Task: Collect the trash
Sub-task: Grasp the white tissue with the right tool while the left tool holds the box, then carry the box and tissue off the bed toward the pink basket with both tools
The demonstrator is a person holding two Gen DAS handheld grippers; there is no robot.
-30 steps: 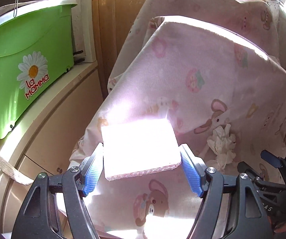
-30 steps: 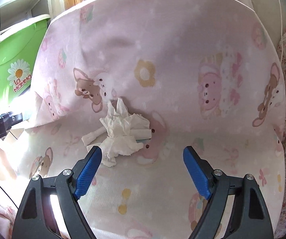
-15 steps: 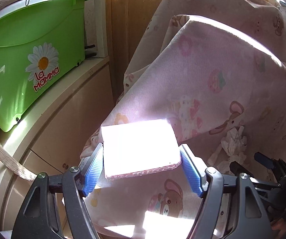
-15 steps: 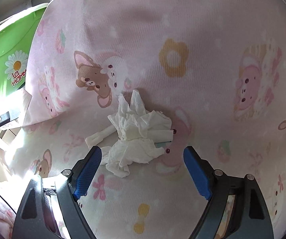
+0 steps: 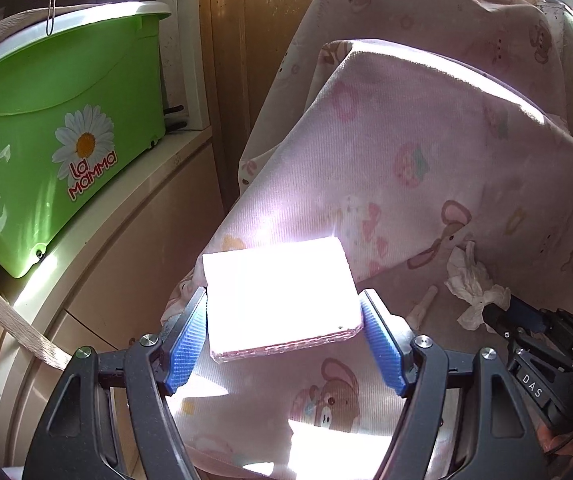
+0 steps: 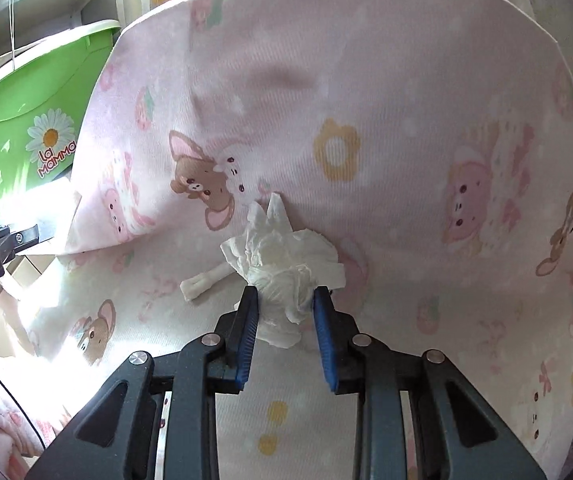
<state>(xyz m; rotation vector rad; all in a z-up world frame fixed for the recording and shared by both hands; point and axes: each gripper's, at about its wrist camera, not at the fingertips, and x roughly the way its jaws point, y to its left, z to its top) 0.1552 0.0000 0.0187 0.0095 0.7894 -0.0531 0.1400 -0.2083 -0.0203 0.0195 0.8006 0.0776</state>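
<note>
My left gripper (image 5: 286, 332) is shut on a flat white packet with a pink edge (image 5: 278, 296), held above the pink printed bedding. My right gripper (image 6: 286, 312) has closed around the lower part of a crumpled white tissue wad (image 6: 286, 260) lying on the bedding at the foot of a pillow. A small white rolled scrap (image 6: 200, 282) lies just left of the wad. In the left wrist view the tissue wad (image 5: 470, 280) and the scrap (image 5: 424, 306) lie to the right, with the right gripper's tip (image 5: 526, 316) at the wad.
A pink cartoon-print pillow (image 6: 366, 120) leans up behind the tissue. A green "La Mamma" plastic tub (image 5: 46, 152) stands on a beige cabinet (image 5: 106, 260) to the left. A wooden wall (image 5: 238, 40) is behind.
My right gripper has moved forward onto the tissue wad and its jaws have closed from wide open around it. My left gripper holds the packet and has shifted slightly.
</note>
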